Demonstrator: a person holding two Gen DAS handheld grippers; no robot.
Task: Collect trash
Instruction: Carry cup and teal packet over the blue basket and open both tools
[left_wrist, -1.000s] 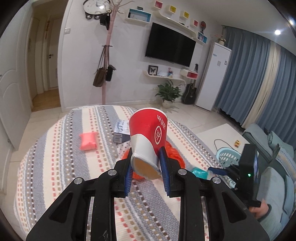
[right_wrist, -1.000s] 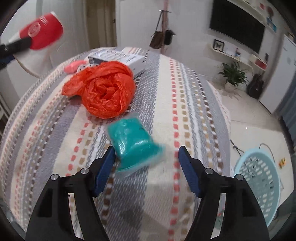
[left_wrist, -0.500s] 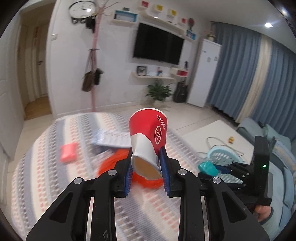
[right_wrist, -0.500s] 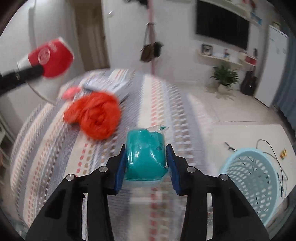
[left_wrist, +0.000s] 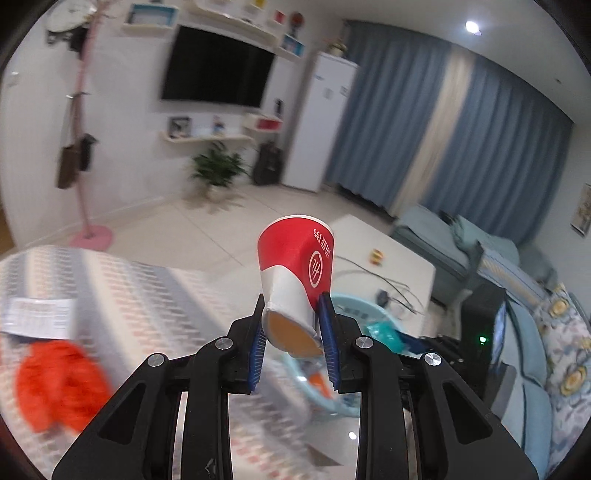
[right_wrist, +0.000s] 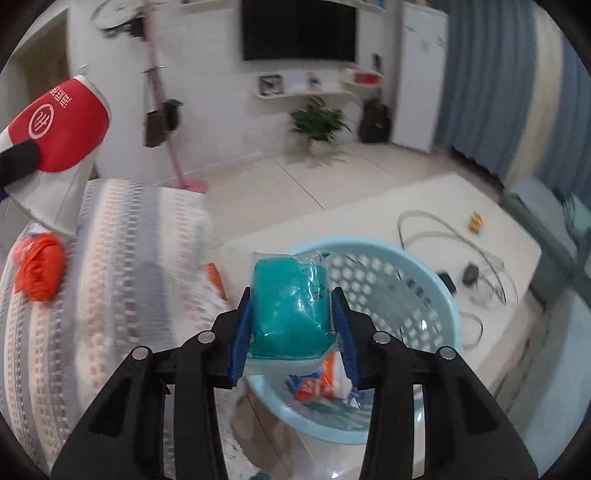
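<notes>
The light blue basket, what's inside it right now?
In the basket, orange-and-white wrappers lie on the bottom. The teal packet in the right gripper hides part of its inside.

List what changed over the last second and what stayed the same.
The right gripper closed its jaws on the teal packet, lifted it off the striped bed and carried it over the blue basket. The left gripper swung the same way, toward the basket.

Unchanged: the left gripper's hold on the red paper cup; the orange bag lies on the bed.

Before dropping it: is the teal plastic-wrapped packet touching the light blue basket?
Apart. The right wrist view shows the teal packet clamped in the right gripper, above the basket.
</notes>
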